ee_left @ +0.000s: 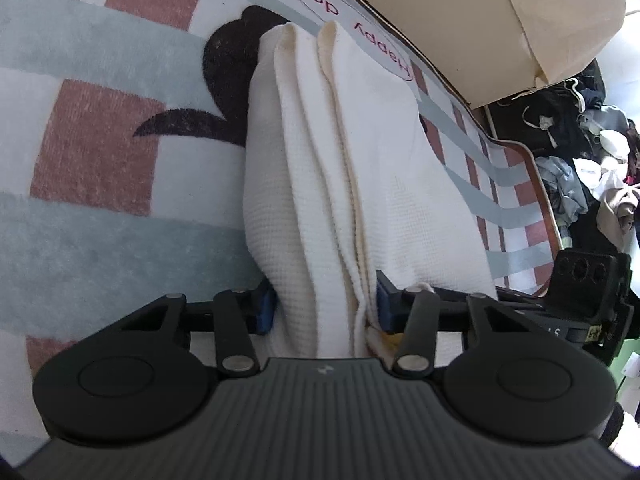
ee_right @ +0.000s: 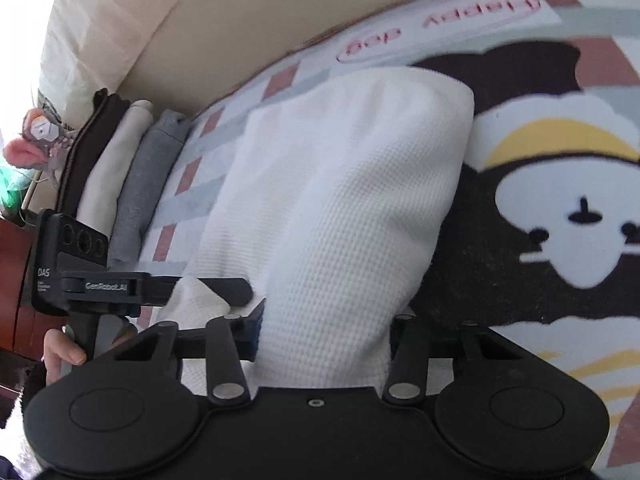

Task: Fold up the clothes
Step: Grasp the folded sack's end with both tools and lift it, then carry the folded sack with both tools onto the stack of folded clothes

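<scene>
1. Blanket (ee_left: 100,208) with a cartoon dog print covers the whole surface — "Happy dog" is stitched near its far edge.
2. White waffle-knit garment (ee_left: 360,168) lies on it, folded lengthwise into a long layered strip.
3. Stack of folded clothes (ee_right: 132,184) — dark, cream, grey — sits at the blanket's edge.
4. Left gripper (ee_left: 326,308) is clamped on the layered near end of the garment.
5. Right gripper (ee_right: 324,332) pinches the same end just beside it; a hand (ee_right: 60,354) holds the other gripper's handle.

Right tool's (ee_right: 324,332) far fingertip behind the white garment (ee_right: 340,200); heaped clothes (ee_left: 580,168) indistinct
</scene>
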